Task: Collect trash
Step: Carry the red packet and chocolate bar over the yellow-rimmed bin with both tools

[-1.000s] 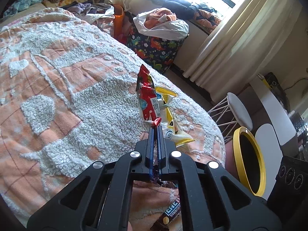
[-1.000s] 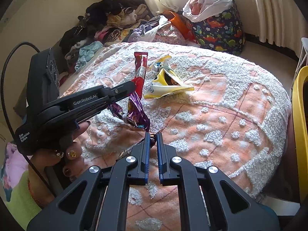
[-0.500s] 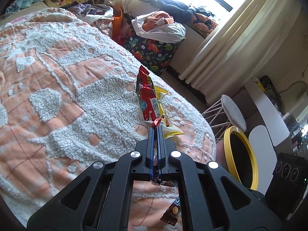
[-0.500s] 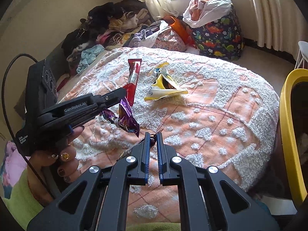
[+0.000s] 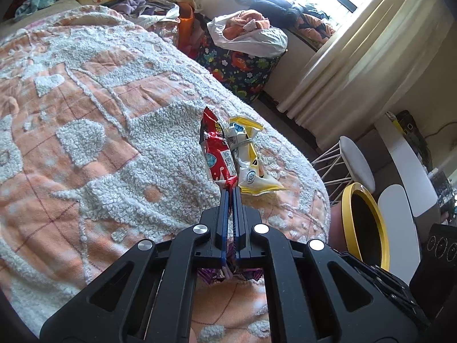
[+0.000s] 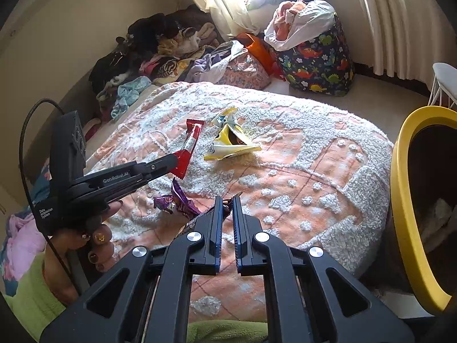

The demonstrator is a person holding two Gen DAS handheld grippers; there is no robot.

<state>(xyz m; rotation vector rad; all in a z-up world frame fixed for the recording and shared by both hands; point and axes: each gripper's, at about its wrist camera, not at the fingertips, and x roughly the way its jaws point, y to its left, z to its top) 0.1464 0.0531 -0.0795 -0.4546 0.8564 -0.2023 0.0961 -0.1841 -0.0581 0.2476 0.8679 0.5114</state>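
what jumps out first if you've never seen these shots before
The left tool shut on the corner of a red snack wrapper, lifted over the orange-and-white bedspread. Just beyond it a crumpled yellow wrapper lies on the bed, and a yellow-rimmed bin stands at the right edge.
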